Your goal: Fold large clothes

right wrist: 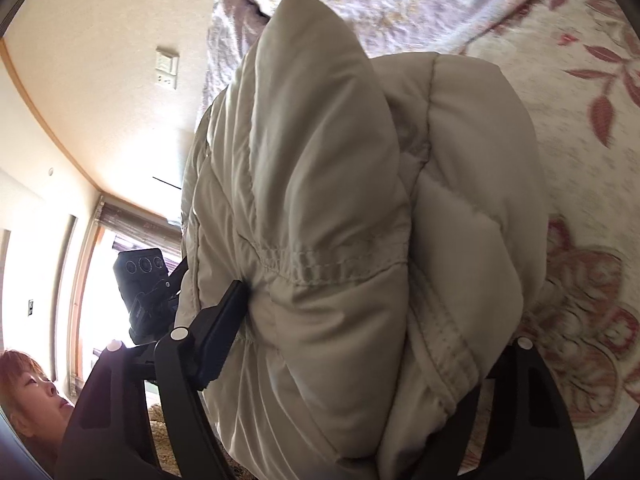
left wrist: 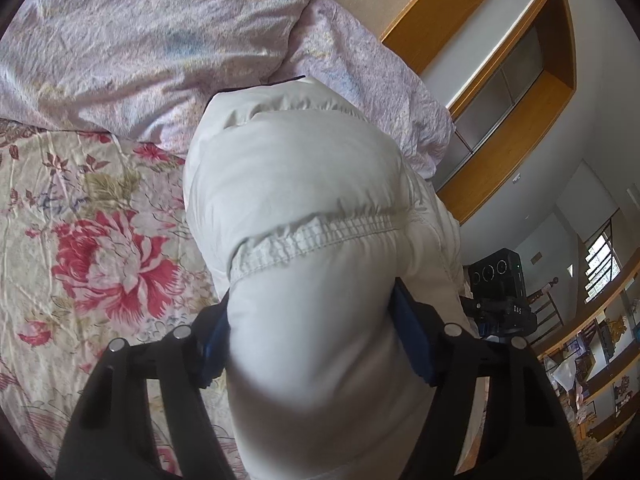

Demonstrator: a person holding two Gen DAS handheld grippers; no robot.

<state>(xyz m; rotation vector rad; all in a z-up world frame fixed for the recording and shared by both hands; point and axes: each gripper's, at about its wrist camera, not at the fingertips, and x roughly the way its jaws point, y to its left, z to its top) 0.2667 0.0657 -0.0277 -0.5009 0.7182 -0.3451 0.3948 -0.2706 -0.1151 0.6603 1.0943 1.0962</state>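
The left claw (left wrist: 310,344) is clamped partway closed on a thick fold of the puffer jacket (left wrist: 304,184), blue pads (left wrist: 412,344) pressing both sides. The jacket is off-white, smooth woven shell, quilted into rounded puffy sections, with a gathered elastic stitched band (left wrist: 316,236). It is raised over the bed, above the floral bedspread (left wrist: 100,248) printed with red peonies. A crinkled lilac duvet (left wrist: 140,40) lies at the far end. The right claw (right wrist: 360,344) likewise grips a bunched section of the jacket. Lettering "DAS" is legible on a black camera unit (left wrist: 500,280).
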